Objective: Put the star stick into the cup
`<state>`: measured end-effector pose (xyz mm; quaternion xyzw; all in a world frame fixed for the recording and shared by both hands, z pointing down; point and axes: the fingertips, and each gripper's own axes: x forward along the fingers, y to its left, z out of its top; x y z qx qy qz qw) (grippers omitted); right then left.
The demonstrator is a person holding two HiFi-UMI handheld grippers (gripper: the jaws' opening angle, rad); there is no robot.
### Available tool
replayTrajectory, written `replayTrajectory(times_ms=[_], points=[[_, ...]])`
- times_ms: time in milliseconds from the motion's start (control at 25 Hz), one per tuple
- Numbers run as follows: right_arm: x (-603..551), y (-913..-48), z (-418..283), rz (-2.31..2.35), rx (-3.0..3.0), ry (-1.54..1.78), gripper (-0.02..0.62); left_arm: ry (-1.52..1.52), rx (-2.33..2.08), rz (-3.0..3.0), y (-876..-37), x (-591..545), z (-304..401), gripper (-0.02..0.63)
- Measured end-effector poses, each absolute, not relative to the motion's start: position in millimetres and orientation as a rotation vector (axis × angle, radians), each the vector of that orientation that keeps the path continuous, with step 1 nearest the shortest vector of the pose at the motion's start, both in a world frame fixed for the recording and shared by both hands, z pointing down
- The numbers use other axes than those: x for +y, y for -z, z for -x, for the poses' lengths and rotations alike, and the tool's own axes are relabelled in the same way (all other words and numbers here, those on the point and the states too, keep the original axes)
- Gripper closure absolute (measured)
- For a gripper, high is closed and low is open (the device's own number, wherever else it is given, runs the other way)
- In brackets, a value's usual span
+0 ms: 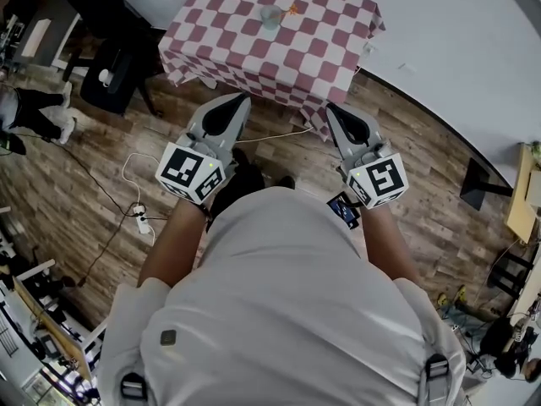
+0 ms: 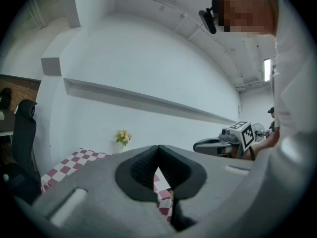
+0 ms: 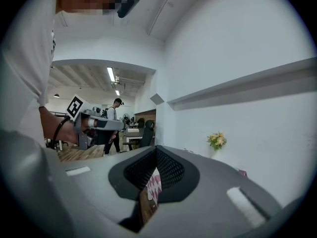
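Left hand-held gripper [image 1: 237, 100]: held out low in front of the person, jaws pressed together, nothing between them.
Right hand-held gripper [image 1: 332, 108]: level with it, well apart, jaws also closed and empty.
Floor [image 1: 279, 146]: open wood planks between the two grippers.
Desk [image 1: 228, 53]: near edge just beyond both tips; open checked cloth up to the cup.
Cup [image 1: 270, 15]: towards the far edge.
Star stick [image 1: 293, 8]: on the cloth just right of the cup, outside it.
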<state>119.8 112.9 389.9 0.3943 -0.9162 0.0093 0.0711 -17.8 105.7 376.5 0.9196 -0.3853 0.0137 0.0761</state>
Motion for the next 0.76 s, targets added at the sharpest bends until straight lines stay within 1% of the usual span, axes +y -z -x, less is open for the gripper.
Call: replayTrajectory(times_ms=[760], points=[[153.8, -380.5, -122.7, -1.131, -2.784, 0.001, 0.586, 0.028, -1.156, -2.734, -371.2, 150.3, 3.8, 0.603]])
